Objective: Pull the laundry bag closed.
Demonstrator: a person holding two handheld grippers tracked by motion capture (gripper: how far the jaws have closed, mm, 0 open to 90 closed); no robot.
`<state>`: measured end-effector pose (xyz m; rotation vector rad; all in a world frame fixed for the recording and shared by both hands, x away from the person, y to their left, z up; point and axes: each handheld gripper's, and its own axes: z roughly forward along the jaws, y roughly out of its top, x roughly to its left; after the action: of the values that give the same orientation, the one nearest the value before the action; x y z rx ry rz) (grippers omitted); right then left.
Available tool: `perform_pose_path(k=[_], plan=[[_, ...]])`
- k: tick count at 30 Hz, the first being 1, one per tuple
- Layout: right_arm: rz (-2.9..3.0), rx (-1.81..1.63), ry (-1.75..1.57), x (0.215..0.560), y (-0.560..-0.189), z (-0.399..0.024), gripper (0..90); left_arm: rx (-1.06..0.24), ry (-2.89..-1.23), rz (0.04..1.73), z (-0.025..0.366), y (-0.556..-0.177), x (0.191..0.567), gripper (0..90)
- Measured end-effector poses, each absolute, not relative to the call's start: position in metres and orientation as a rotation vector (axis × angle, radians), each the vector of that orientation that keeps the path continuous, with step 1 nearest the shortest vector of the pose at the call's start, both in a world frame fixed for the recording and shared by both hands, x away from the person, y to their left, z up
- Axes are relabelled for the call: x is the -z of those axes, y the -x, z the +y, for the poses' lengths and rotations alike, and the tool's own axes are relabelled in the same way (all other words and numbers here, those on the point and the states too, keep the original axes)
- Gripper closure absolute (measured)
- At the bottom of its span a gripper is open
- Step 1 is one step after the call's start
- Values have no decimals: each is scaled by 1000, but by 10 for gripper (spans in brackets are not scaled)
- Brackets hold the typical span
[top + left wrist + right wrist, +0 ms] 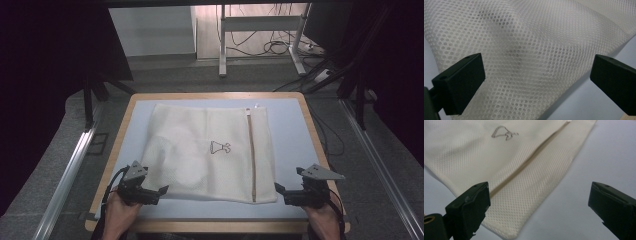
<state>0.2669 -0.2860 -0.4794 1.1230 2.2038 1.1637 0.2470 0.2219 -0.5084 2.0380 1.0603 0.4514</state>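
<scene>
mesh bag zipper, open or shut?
Looks shut: the zipper runs as one straight closed line down the mesh bag, which lies flat, no gap.

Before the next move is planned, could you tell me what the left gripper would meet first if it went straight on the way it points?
Most likely the white mesh laundry bag: the left gripper, jaws wide open, points straight at its near corner, with nothing else between them.
</scene>
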Motion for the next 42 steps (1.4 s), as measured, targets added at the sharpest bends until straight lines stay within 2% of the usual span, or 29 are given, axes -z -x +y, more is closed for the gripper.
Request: perform_pose_path(k=[24, 42], plan=[[2298, -1169, -1076, 487, -275, -297, 29, -511, -2003, 1056, 220, -247, 505, 0], [2294, -1162, -1022, 485, -273, -293, 24, -420, -2003, 1019, 206, -251, 501, 1]])
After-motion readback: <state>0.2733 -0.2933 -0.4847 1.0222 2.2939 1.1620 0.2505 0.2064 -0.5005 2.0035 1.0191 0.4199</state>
